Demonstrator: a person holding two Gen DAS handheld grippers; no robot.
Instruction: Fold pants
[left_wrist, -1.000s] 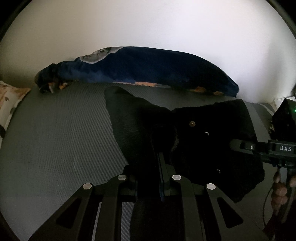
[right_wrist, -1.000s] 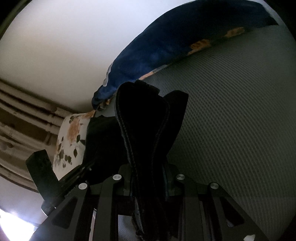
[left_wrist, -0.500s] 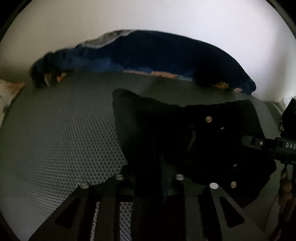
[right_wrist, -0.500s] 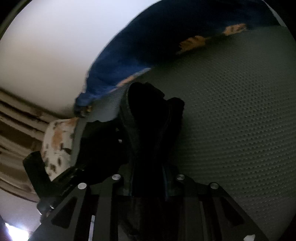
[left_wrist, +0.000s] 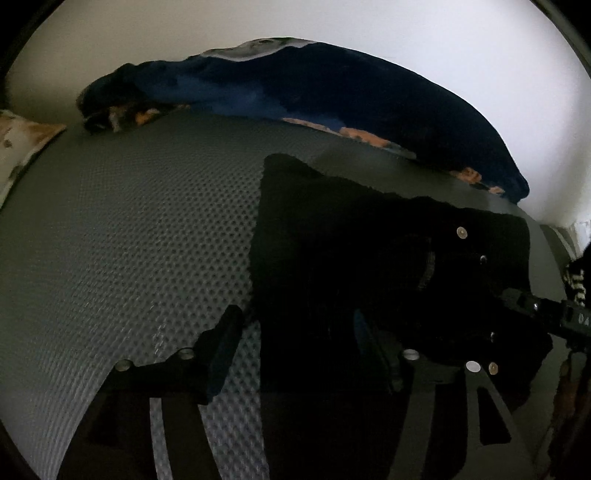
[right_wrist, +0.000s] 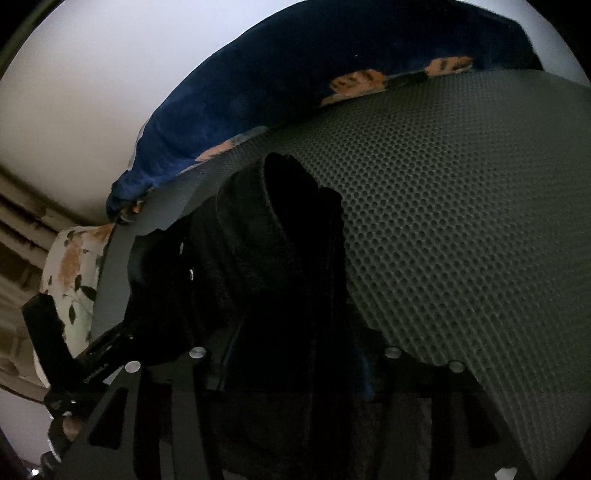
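Note:
The black pants (left_wrist: 369, 258) lie bunched on the grey mesh mat (left_wrist: 129, 240), with metal studs showing near the waist. My left gripper (left_wrist: 306, 354) is open, its fingers spread wide apart, with the dark cloth lying between them. My right gripper (right_wrist: 291, 362) also has its fingers spread, and a thick fold of the pants (right_wrist: 273, 258) rises between them. The right gripper shows at the right edge of the left wrist view (left_wrist: 546, 314). The left gripper shows at the lower left of the right wrist view (right_wrist: 88, 365).
A dark blue blanket with orange patches (left_wrist: 332, 96) lies along the white wall at the back. A floral pillow (right_wrist: 70, 277) sits at the mat's left end. The grey mat (right_wrist: 461, 221) stretches out to the right.
Both grippers have opened: their fingers stood close on the cloth before and are now spread wide. Both have dropped lower toward the mat, and the pants have settled flatter.

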